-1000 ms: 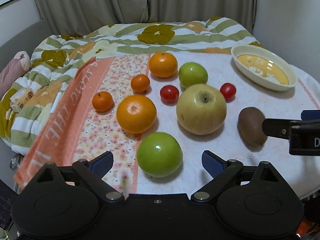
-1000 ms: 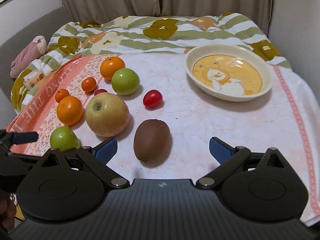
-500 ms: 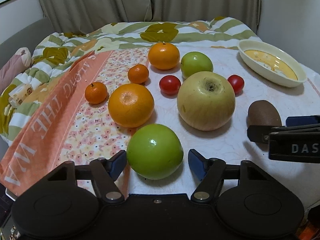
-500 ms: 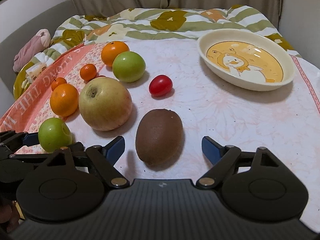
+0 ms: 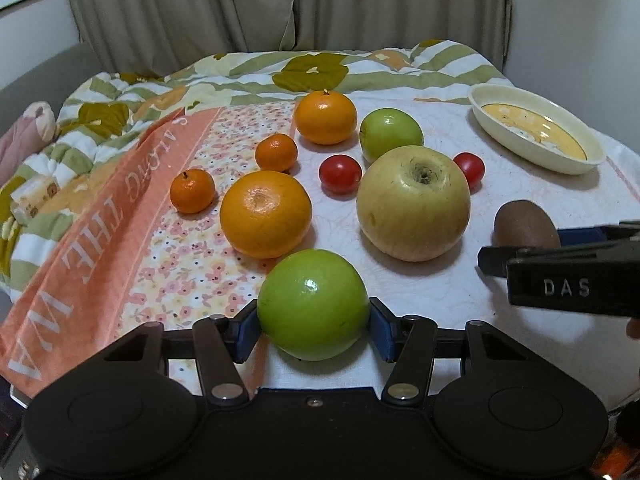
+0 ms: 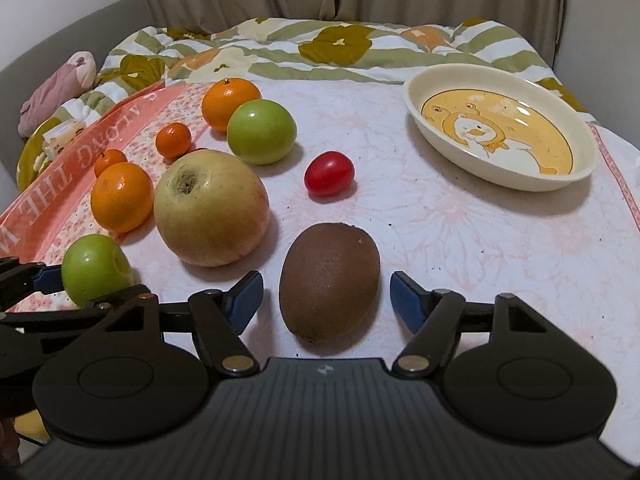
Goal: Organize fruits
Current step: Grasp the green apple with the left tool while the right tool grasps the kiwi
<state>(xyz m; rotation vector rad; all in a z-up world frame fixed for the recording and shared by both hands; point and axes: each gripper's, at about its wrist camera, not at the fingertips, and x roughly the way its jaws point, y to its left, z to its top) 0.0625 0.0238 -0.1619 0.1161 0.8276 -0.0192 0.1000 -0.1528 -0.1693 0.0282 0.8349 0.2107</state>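
Note:
On the cloth in front of me a green apple [image 5: 312, 300] sits between the blue pads of my left gripper [image 5: 314, 320]. The jaws are closing and both pads touch the apple's sides. A brown kiwi [image 6: 330, 280] lies between the fingers of my right gripper [image 6: 326, 292]. Those jaws are closing too, with a gap showing on each side of the kiwi. The same apple [image 6: 94, 268] shows at the left of the right wrist view. A cream bowl [image 6: 500, 184] with a yellow cartoon inside stands empty at the far right.
Beyond the grippers lie a large yellow apple [image 5: 412, 204], two oranges [image 5: 266, 214], two small mandarins [image 5: 192, 191], two cherry tomatoes [image 5: 340, 174] and a second green apple [image 5: 390, 128]. A rumpled striped quilt [image 5: 312, 68] lies behind, then curtains.
Both pairs of jaws have narrowed. The left pads came in around the green apple until they touch it. The right gripper moved down and closer, so the kiwi now sits between its fingers.

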